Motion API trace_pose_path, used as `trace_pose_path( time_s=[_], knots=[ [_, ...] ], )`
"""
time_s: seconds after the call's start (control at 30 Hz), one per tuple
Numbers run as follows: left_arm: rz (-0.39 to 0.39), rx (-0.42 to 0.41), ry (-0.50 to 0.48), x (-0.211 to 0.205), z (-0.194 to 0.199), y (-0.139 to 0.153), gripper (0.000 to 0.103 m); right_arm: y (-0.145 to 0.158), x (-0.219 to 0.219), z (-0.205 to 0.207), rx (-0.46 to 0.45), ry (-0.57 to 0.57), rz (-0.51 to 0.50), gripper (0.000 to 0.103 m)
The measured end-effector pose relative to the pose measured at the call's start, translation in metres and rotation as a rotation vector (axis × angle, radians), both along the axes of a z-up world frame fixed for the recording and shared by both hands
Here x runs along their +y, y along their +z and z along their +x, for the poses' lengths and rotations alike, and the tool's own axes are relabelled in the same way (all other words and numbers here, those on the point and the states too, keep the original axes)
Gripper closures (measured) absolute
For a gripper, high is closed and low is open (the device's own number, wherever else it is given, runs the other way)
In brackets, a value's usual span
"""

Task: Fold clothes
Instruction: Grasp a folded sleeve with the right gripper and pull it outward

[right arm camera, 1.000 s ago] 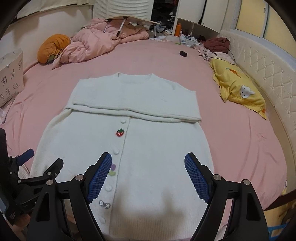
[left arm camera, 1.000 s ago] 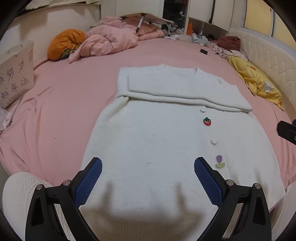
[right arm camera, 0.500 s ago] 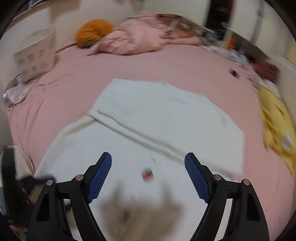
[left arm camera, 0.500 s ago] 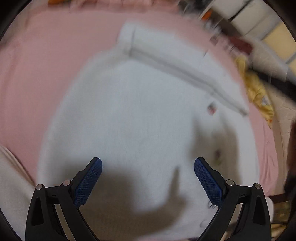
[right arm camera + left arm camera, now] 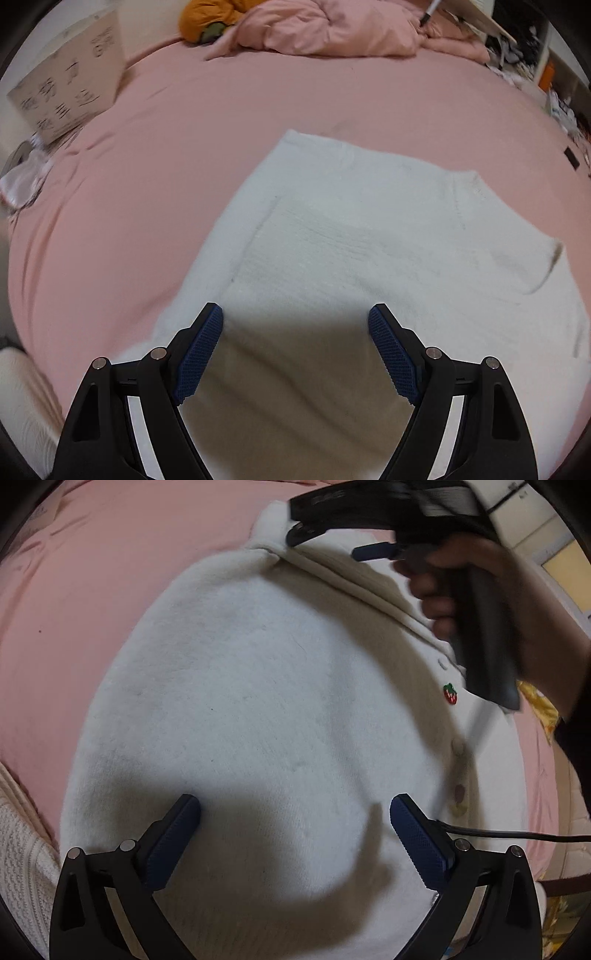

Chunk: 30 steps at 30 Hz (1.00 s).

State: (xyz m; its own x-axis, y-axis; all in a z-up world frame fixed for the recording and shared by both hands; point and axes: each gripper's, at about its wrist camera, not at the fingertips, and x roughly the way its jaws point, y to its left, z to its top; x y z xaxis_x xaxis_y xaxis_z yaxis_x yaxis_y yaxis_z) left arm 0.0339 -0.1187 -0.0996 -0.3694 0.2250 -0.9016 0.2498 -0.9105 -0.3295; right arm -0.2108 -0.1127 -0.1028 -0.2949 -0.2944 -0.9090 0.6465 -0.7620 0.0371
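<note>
A white fuzzy cardigan (image 5: 266, 686) lies flat on the pink bed, its sleeves folded across the chest, with a strawberry button (image 5: 450, 693) on the placket. My left gripper (image 5: 294, 812) hovers open just above the lower body of the cardigan, nothing between its blue pads. In the left wrist view a hand holds the right gripper (image 5: 332, 541) over the folded sleeve band near the top. My right gripper (image 5: 295, 325) is open over the cardigan (image 5: 354, 236) upper part near its left edge, nothing between its fingers.
The pink sheet (image 5: 155, 155) surrounds the cardigan. A pink duvet (image 5: 325, 29) and an orange cushion (image 5: 207, 18) lie at the far end. A cardboard box (image 5: 70, 92) stands far left. A white knit garment (image 5: 18, 849) lies at the near left. A black cable (image 5: 517, 835) trails right.
Both grippers have dropped closer to the cardigan. The right gripper has swung from the hem side up and across to the sleeve fold, and now shows in the left wrist view.
</note>
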Motion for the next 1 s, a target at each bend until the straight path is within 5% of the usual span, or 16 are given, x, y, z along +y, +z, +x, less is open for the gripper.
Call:
trace_pose_path(
  time_s=[0.03,0.1,0.13,0.17,0.33,0.5,0.87,1.0],
  knots=[
    [-0.011,-0.002,-0.005,0.003,-0.001,0.0,0.001,-0.002,0.002,0.0,0.008,-0.014,-0.004,0.022],
    [-0.033,-0.006,-0.014,0.009,-0.003,0.0,0.001,-0.003,0.007,0.0,0.025,-0.047,-0.02,0.044],
    [-0.037,-0.006,-0.015,0.01,-0.003,0.0,0.001,0.0,0.013,-0.001,0.027,-0.076,-0.037,0.072],
    [-0.031,-0.005,-0.01,0.011,-0.003,0.0,0.001,0.004,0.021,-0.004,0.025,-0.111,-0.059,0.085],
    [-0.01,-0.001,0.005,0.015,-0.005,0.001,0.001,0.035,0.078,-0.007,0.081,-0.24,-0.156,0.088],
    [-0.058,-0.004,-0.021,0.029,-0.007,0.002,0.001,0.067,0.197,-0.011,0.166,-0.455,-0.185,0.088],
    [-0.151,0.006,-0.045,0.034,-0.013,-0.001,0.001,0.136,0.55,0.031,0.404,-0.973,0.092,0.088],
    [-0.177,0.007,-0.048,0.035,-0.018,-0.004,0.001,0.138,0.642,0.058,0.445,-1.097,0.199,0.088]
  ],
)
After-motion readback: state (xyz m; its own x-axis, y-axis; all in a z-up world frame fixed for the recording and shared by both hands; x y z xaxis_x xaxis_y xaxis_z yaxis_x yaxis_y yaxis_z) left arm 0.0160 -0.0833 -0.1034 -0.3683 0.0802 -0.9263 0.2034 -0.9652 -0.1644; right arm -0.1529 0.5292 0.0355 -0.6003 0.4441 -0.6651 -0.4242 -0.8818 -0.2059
